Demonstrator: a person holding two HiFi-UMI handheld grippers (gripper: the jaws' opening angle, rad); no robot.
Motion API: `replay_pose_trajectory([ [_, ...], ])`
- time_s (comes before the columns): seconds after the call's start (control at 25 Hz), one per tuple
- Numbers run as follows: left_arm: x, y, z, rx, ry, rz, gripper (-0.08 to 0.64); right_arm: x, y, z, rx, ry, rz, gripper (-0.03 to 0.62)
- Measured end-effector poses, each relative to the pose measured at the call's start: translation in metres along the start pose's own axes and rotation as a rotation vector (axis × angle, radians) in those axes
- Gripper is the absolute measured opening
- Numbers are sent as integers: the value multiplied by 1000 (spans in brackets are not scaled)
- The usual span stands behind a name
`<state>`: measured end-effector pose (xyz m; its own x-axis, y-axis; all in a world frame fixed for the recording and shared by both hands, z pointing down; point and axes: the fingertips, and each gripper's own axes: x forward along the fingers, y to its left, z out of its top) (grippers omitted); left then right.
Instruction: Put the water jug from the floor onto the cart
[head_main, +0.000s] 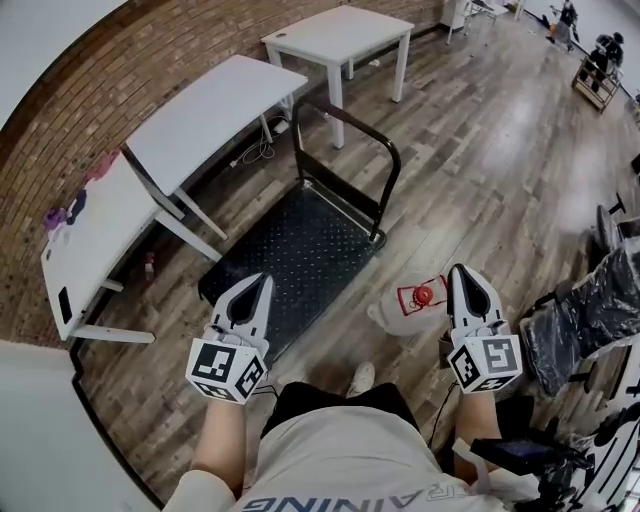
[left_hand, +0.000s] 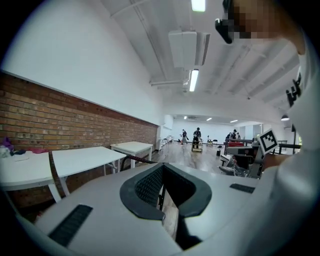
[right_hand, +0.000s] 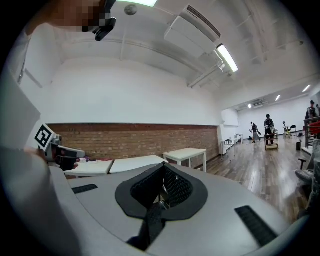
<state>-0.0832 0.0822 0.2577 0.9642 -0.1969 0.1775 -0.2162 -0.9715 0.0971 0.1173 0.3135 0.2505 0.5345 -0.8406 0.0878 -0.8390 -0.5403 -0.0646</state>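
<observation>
The water jug (head_main: 405, 310), translucent white with a red cap (head_main: 422, 296), stands on the wooden floor right of the cart, partly hidden behind my right gripper. The cart's black studded deck (head_main: 300, 250) lies low in the middle, its dark handle (head_main: 352, 128) upright at the far end. My left gripper (head_main: 258, 285) hovers over the deck's near corner, jaws together and empty. My right gripper (head_main: 460, 272) is held just right of the jug, apart from it, jaws together on nothing. Both gripper views look level across the room, past shut tips (left_hand: 161, 167) (right_hand: 162, 167), and neither shows the jug.
White tables (head_main: 215, 110) line the brick wall (head_main: 90, 100) to the left, with cables (head_main: 258, 152) under them. A chair wrapped in black plastic (head_main: 585, 320) stands at the right. My shoe (head_main: 362, 378) is near the cart. People and a trolley (left_hand: 196, 145) are far down the room.
</observation>
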Motion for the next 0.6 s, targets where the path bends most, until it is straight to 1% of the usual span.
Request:
replay_pose_trajectory([
  [0.12, 8, 12, -6, -8, 24, 41, 0, 26, -4, -5, 18, 13, 38, 3],
  [0.24, 9, 28, -10, -24, 35, 87, 0, 49, 4, -13, 22, 32, 84, 3],
  [0.36, 12, 44, -11, -25, 37, 108, 0, 73, 14, -17, 31, 43, 111, 3],
  [0.48, 26, 61, -15, -23, 41, 87, 0, 91, 23, -14, 21, 42, 103, 3],
  [0.6, 53, 79, -15, -21, 43, 21, 0, 103, 23, -8, 4, 41, 42, 3],
])
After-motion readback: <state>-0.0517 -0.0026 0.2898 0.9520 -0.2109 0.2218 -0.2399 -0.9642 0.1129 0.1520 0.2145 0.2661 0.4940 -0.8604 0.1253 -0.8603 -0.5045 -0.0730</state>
